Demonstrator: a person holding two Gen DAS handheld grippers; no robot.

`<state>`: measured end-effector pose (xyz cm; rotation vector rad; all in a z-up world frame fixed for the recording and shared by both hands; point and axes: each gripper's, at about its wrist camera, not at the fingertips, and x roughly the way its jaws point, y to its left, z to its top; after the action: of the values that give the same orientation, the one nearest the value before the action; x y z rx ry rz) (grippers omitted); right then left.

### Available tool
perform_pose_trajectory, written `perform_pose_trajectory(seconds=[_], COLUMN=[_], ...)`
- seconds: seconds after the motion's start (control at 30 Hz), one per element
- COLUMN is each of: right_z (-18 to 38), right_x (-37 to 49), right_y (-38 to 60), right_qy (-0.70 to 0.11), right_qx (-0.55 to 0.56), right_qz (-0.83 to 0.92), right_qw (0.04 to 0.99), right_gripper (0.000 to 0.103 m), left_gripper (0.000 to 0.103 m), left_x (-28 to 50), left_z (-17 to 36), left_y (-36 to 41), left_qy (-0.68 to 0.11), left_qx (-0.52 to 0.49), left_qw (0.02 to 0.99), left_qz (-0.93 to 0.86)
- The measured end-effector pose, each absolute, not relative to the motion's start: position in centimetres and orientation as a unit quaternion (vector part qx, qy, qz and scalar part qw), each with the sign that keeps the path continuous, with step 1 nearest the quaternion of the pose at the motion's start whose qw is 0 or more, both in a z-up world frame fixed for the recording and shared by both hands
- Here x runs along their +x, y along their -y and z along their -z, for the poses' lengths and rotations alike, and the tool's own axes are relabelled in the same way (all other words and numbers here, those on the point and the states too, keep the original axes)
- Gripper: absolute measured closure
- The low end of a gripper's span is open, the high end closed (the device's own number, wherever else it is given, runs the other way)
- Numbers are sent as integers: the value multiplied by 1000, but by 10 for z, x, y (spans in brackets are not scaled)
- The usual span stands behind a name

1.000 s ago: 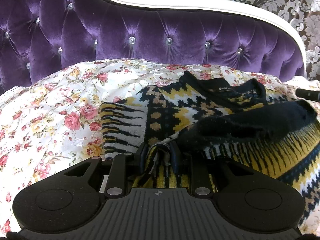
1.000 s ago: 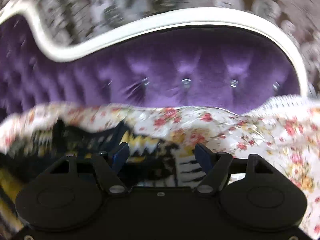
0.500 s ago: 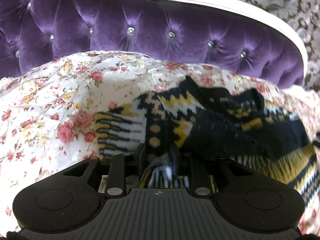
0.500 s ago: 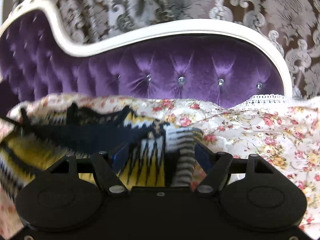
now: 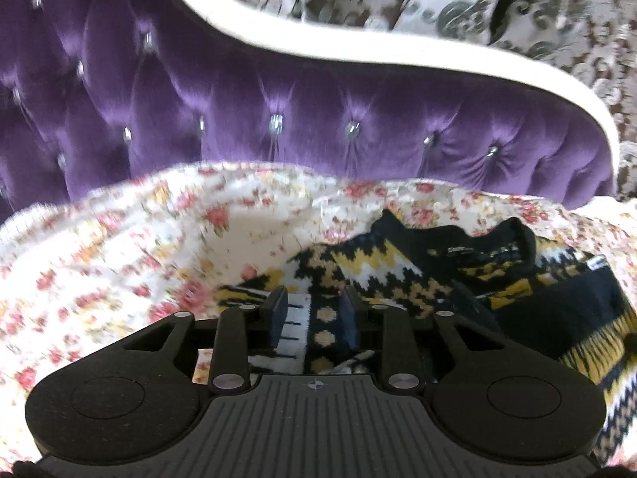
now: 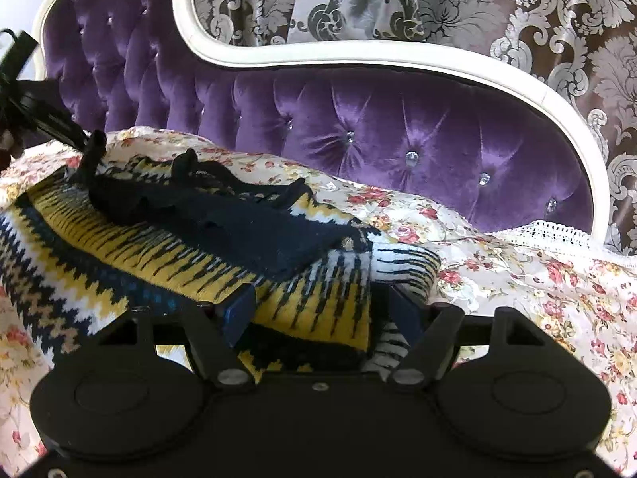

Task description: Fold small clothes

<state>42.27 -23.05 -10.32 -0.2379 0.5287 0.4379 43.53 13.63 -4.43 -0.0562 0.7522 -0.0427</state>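
Just let go: left gripper jaws now spread a little, opening off the yellow, black and white knitted sweater lying half folded on the flowery bedsheet; right gripper spread wide, pinching nothing.

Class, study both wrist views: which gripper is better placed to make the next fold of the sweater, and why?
Probably the right gripper: its open jaws straddle the sweater edge. The left gripper has just been opening; knit lies between its pads, seemingly released.
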Motion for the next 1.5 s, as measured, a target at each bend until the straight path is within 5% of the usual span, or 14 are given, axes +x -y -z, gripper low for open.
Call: perform_pose_trajectory(seconds=[0.53, 1.03, 1.5], right_z=[106, 101, 84], right_x=[436, 518, 405], right_y=[213, 228, 252], right_qy=[-262, -312, -242], right_qx=[-180, -38, 100], right_qz=[-196, -115, -163], right_qw=[928, 942, 951], right_gripper=[24, 23, 22], left_gripper=[71, 71, 60], left_x=[379, 463, 458], left_z=[65, 55, 49], left_y=[-89, -107, -106], left_qy=[-329, -363, -366], left_qx=[122, 16, -3], left_qw=[932, 932, 930], left_qz=[90, -20, 33])
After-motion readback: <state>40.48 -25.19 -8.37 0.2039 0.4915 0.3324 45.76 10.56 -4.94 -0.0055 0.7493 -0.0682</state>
